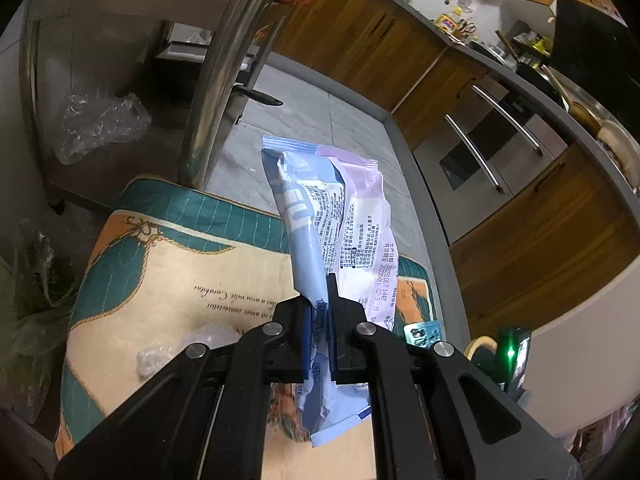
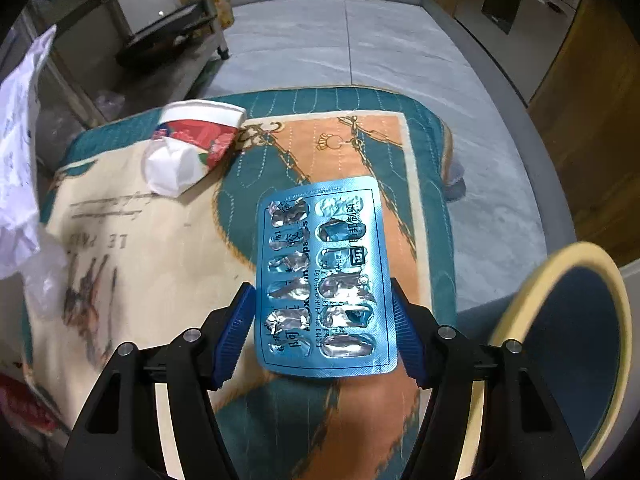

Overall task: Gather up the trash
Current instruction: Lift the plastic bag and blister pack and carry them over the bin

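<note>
Right, my left tool [image 1: 319, 316] is clamped on a pale blue and lilac wrapper [image 1: 336, 232], the blue pads pinching it low down so most of the printed foil stands up beyond the fingers and a short tail hangs below them. Under it I see the patterned mat [image 1: 168, 264] on the floor, with a small lump of clear plastic [image 1: 176, 350] lying on the cream part near the left finger. Past the mat's far edge a shiny metal leg [image 1: 224, 80] rises, and a crumpled clear bag [image 1: 100, 124] sits on the low shelf behind it.

My right tool [image 2: 324, 332] has its fingers spread either side of a blue blister pack [image 2: 324, 280], pads at the pack's two long edges; from this view I cannot tell whether they are pressing it or just flanking it, nor whether the pack is lifted or lying on the mat [image 2: 160, 240]. Its pockets are burst, foil torn. Toward the mat's far left corner lies a squashed paper cup [image 2: 192, 148] with a red flower print. A white plastic bag [image 2: 24, 152] hangs in at the left edge, and a cream-rimmed, dark blue bin [image 2: 568, 344] stands just off the mat's right side
</note>
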A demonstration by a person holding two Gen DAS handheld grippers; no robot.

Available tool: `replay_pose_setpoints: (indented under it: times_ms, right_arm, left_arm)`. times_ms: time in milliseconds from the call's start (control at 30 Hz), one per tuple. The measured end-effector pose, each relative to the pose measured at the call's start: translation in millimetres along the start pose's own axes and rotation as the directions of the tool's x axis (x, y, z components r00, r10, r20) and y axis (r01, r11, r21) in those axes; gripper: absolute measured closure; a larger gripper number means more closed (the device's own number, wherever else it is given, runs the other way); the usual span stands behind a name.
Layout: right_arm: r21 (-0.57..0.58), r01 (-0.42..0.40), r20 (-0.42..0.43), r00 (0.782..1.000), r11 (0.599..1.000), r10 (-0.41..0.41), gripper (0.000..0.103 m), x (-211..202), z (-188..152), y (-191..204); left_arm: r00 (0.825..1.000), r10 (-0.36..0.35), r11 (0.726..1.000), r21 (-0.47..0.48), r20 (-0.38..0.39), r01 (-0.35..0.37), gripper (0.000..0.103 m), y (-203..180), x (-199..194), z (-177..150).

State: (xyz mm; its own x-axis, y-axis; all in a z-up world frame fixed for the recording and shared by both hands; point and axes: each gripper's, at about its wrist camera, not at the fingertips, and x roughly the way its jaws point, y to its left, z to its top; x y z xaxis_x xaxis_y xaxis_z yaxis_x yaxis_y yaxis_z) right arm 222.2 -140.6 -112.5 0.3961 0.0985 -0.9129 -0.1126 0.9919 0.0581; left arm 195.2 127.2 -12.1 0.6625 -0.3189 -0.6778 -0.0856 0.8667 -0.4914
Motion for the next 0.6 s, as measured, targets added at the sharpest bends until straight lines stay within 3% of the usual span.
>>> replay_pose_setpoints:
  times_ms: [267,600]
  right_arm:
    - [0.052,-0.084,0.033,0.996,0.995,0.082,0.036,-27,-22,-7]
    - [0.06,-0.112,0.13,0.986,0.992,0.104,0.036,-79,-42,-14]
  left_arm:
    - [1.0,0.016,0.998,0.053,0.008,-0.016,0.098,-13,-18,-21]
    - [1.0,0.012,0.991,0.132,0.011,-0.013,0.098,-33,-29,-41]
